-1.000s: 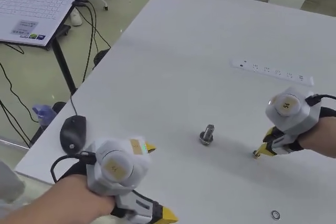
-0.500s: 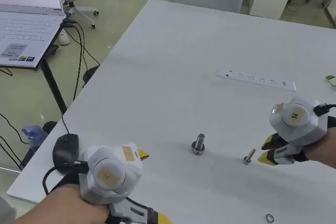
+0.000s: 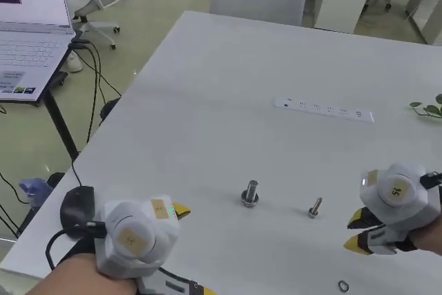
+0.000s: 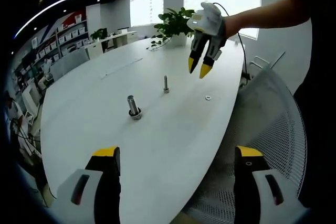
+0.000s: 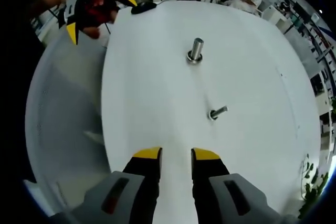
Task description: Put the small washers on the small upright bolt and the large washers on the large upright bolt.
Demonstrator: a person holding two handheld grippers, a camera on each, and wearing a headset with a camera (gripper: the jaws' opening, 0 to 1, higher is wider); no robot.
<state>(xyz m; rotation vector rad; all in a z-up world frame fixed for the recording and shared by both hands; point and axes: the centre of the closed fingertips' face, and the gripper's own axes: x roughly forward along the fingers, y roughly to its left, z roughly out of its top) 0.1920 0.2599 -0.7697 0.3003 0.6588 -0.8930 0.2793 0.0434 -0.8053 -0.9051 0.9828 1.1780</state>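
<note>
Ahead of the right gripper (image 5: 177, 153) stands the small bolt (image 5: 218, 112); not touching.

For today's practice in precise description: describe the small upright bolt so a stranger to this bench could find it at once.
On the white table, look nearer the person than the white power strip, where two bolts stand. The small bolt is the right one in the head view, thinner and shorter than the large bolt beside it.
</note>
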